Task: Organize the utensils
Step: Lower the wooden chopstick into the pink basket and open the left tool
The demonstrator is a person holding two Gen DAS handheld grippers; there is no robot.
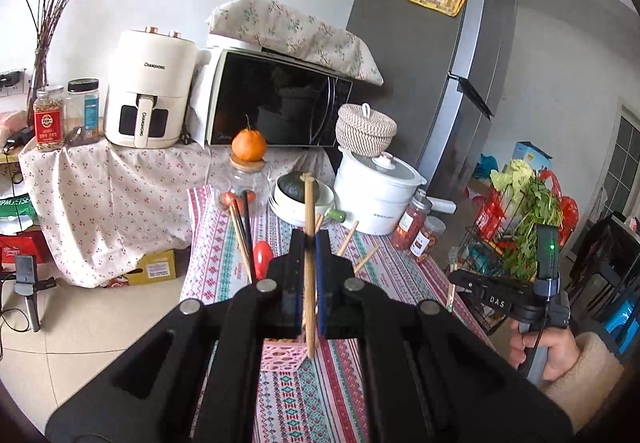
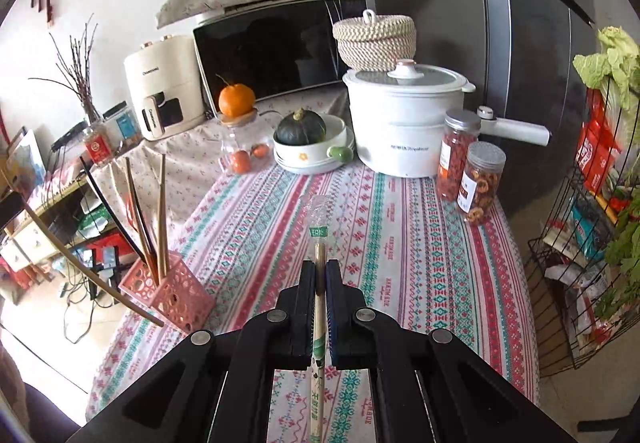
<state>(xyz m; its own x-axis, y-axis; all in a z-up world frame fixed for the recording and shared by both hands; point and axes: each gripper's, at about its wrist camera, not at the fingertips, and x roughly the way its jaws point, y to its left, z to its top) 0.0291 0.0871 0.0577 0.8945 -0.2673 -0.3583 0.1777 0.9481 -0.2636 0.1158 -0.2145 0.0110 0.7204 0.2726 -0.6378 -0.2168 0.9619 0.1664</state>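
Currently each claw grips a chopstick: left claw (image 1: 307,243) bare chopstick (image 1: 309,263), right claw (image 2: 320,275) wrapped chopstick (image 2: 319,323); either could slip or miss the pink holder (image 2: 176,293).

The bare wooden chopstick (image 1: 309,263) looks matt and pale, clamped in the left black matt-plastic tool (image 1: 309,243). The right black plastic tool (image 2: 320,275) pinches a wooden chopstick in a clear glossy plastic wrapper (image 2: 319,239). A woven cloth with red and green patterns (image 2: 400,243) covers the bench, dull and slightly textured. The pink perforated plastic holder (image 2: 176,295) has a smooth, faintly shiny surface. The white lidded cooking pot (image 2: 400,123) is glossy and smooth; the coiled rope basket (image 2: 374,41) behind it is rough. The black microwave door (image 1: 276,103) is mirror-glossy, the tall grey fridge (image 1: 420,63) brushed metal.
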